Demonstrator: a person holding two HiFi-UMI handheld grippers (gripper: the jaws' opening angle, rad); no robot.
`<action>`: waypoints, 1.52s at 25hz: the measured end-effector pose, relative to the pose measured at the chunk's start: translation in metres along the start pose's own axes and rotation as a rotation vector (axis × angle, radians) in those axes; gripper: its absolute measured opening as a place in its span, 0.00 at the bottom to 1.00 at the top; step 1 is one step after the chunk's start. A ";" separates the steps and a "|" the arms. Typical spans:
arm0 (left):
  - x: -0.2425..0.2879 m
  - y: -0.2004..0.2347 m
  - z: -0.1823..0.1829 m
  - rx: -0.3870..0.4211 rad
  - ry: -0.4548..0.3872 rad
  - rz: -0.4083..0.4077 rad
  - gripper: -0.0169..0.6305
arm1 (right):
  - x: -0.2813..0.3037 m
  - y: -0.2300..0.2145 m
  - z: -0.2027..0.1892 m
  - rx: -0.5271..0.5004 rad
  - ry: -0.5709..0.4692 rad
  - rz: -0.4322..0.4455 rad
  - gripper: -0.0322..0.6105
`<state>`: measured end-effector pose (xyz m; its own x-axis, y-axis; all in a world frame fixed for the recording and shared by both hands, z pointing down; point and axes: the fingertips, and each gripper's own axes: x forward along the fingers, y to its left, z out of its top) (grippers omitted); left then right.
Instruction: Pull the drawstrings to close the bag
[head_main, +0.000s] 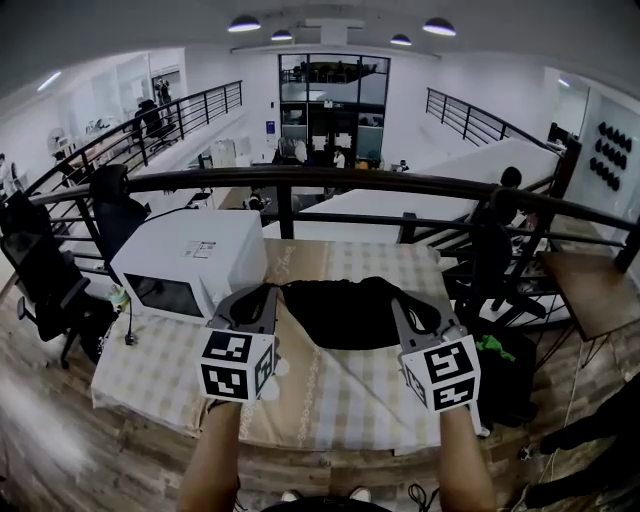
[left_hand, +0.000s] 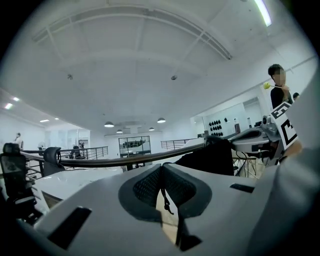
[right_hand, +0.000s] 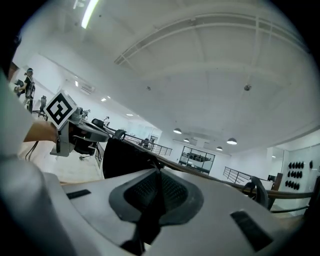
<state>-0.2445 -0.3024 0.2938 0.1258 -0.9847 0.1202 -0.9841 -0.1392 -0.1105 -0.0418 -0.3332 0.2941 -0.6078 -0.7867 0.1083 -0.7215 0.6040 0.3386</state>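
Head view. Forearms reach in from the near edge, each ending in a marker cube. Left tool (head_main: 266, 293) and right tool (head_main: 401, 306) are held level over the tabletop (head_main: 330, 405), which is covered in a pale checked cloth. The black bag (head_main: 352, 312) is strung between the two tools, about mid-tabletop, with its mouth toward the far side. I cannot tell whether its bottom rests on the cloth. A white microwave (head_main: 190, 262) sits on the left part of the tabletop, just left of the left tool. A dark railing (head_main: 300, 181) runs along beyond the far edge.

Left gripper view. The left tool's jaws are clenched, pads together on the left drawstring (left_hand: 164, 199). It is a thin dark cord pinched at the top of the pads, its loose end dangling in front of them. The bag (left_hand: 207, 157) shows to the right, beyond the jaws. The right tool's marker cube (left_hand: 283, 125) is at the right edge, with a person (left_hand: 278, 89) standing far behind it.

Right gripper view. The right tool (right_hand: 157, 176) is clenched too, pads closed on the right drawstring (right_hand: 148, 220), a dark strip running down between them. The bag (right_hand: 124, 157) sits just left of the jaws. The left tool's marker cube (right_hand: 60, 109) is further left.
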 end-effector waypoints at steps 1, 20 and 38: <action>-0.001 0.002 0.006 -0.003 -0.014 0.007 0.08 | 0.000 -0.001 0.006 -0.002 -0.013 0.000 0.10; 0.006 0.010 0.046 0.006 -0.111 0.096 0.08 | -0.001 -0.032 0.032 0.040 -0.106 -0.096 0.10; -0.003 0.028 0.036 -0.031 -0.088 0.146 0.07 | -0.013 -0.054 0.021 0.013 -0.071 -0.196 0.10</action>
<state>-0.2683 -0.3071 0.2543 -0.0100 -0.9998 0.0179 -0.9959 0.0083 -0.0897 -0.0025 -0.3530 0.2545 -0.4772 -0.8784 -0.0246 -0.8320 0.4426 0.3345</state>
